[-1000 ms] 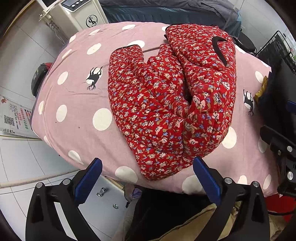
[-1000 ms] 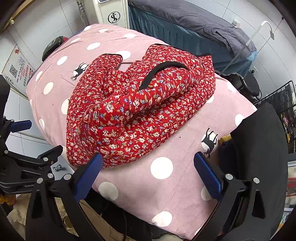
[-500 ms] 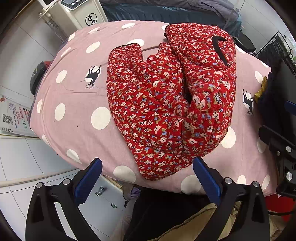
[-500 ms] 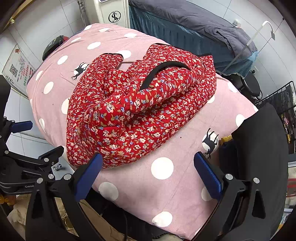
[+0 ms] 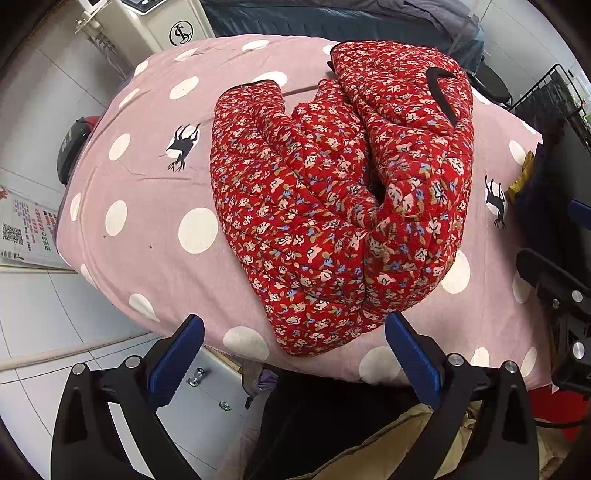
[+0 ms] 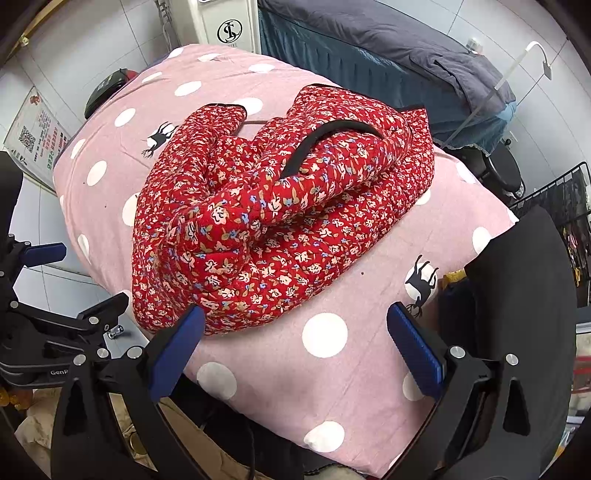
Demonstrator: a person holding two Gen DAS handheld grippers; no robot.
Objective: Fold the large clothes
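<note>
A red quilted garment with a small floral print [image 5: 332, 192] lies bunched and folded over itself on a pink polka-dot cloth with black deer figures [image 5: 147, 206], which covers the counter. A black trim strip [image 6: 325, 140] curves across the garment's upper fold. The bundle sits toward the middle of the cloth, with its lower edge close to the near border.

The left gripper [image 5: 293, 332] hovers above the near edge of the counter, tilted down toward the garment, its blue-padded fingers [image 5: 177, 358] spread wide with nothing between them. The right gripper [image 6: 295, 328] is likewise held above the near edge, jaws wide apart and empty; its left fingertip appears just in front of the garment's lower edge, though contact cannot be told.

Beyond the counter stand a white appliance with a round logo [image 6: 229, 26] and a bed with dark grey bedding [image 6: 388, 44]. A black wire rack [image 5: 546, 92] shows at the right.
</note>
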